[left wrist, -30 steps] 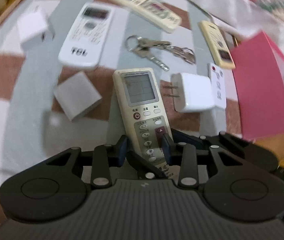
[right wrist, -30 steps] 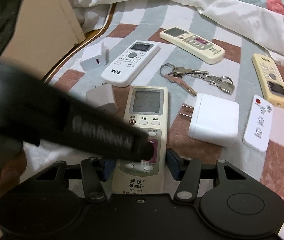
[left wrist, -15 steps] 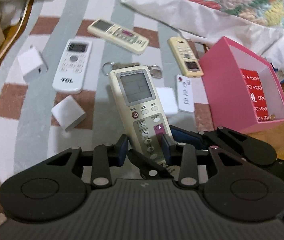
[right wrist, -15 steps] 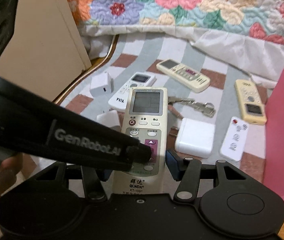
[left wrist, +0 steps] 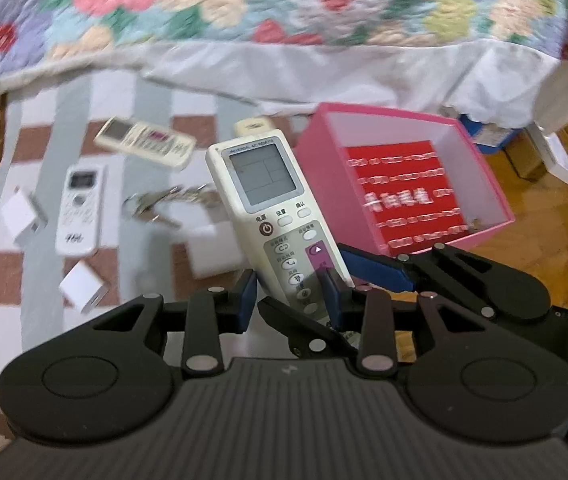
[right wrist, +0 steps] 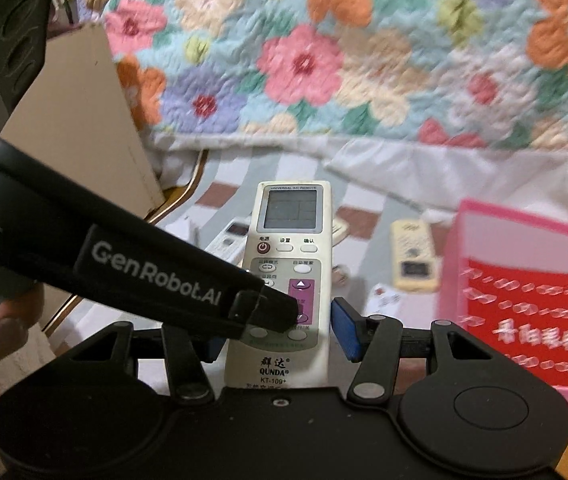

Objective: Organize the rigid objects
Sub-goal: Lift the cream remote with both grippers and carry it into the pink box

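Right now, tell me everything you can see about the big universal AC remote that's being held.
The universal AC remote is a long cream plastic handset, slightly yellowed, with a grey LCD at its top, a red power button, white oval keys and a purple panel with an arrow key. QUNDA is printed near its base. It is lifted clear of the striped cloth, screen end tilted away toward the pink box. Both tools hold its lower end: the left tool and the right tool.

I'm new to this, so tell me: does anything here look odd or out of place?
The white remote hangs tilted in the air, gripped by the left tool and the right tool at once. Nothing looks spilled or broken.
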Action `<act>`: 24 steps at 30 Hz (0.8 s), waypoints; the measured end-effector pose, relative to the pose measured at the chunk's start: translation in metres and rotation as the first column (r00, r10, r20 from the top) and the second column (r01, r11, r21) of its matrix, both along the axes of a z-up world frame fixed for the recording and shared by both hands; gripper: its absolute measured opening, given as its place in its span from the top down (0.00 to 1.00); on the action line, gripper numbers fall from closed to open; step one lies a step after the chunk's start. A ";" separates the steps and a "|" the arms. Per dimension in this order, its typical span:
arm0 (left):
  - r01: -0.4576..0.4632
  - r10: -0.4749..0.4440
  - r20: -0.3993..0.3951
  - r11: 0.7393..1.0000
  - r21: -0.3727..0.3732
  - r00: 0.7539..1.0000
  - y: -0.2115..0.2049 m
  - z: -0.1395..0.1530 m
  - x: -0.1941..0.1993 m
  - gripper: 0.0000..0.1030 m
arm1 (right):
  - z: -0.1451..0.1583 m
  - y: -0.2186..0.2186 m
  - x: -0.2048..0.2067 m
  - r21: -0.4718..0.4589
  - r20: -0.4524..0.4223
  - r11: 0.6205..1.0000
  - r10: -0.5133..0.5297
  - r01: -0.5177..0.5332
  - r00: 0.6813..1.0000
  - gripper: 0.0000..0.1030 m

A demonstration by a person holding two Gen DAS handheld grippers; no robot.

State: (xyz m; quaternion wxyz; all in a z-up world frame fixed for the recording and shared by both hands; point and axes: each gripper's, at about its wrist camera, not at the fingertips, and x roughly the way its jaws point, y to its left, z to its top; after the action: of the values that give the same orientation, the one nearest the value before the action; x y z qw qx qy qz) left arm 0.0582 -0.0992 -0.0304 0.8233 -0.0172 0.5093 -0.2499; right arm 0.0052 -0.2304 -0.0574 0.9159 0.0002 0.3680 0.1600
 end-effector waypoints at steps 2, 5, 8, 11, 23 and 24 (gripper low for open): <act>0.030 -0.030 0.010 1.000 -0.004 1.000 -0.016 0.009 -0.001 0.67 | 0.010 -0.015 -0.001 0.003 0.003 1.000 -0.025 0.025 1.000 0.43; 0.073 -0.073 0.016 0.997 -0.015 0.997 -0.041 0.018 -0.002 0.67 | 0.021 -0.042 0.000 0.017 -0.017 0.998 -0.061 0.062 0.998 0.43; 0.109 -0.109 0.000 0.994 -0.026 0.994 -0.070 0.020 0.002 0.67 | 0.028 -0.069 0.001 0.011 -0.034 0.996 -0.087 0.088 0.996 0.42; 0.149 -0.150 -0.022 0.988 -0.042 0.988 -0.101 0.018 0.010 0.67 | 0.030 -0.095 0.002 -0.008 -0.044 0.992 -0.129 0.128 0.991 0.42; 0.287 -0.300 -0.123 0.951 -0.116 0.946 -0.224 -0.030 0.063 0.67 | -0.002 -0.207 0.031 -0.009 -0.117 0.944 -0.327 0.329 0.938 0.42; 0.292 -0.304 -0.124 0.950 -0.109 0.945 -0.234 -0.036 0.066 0.67 | -0.008 -0.216 0.035 -0.008 -0.129 0.940 -0.339 0.340 0.932 0.42</act>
State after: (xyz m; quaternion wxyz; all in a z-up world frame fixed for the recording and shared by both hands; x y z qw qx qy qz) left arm 0.1239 -0.3336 -0.0661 0.7369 0.0058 0.5505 -0.3924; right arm 0.0400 -0.4460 -0.0652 0.9043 0.0804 0.4193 0.0016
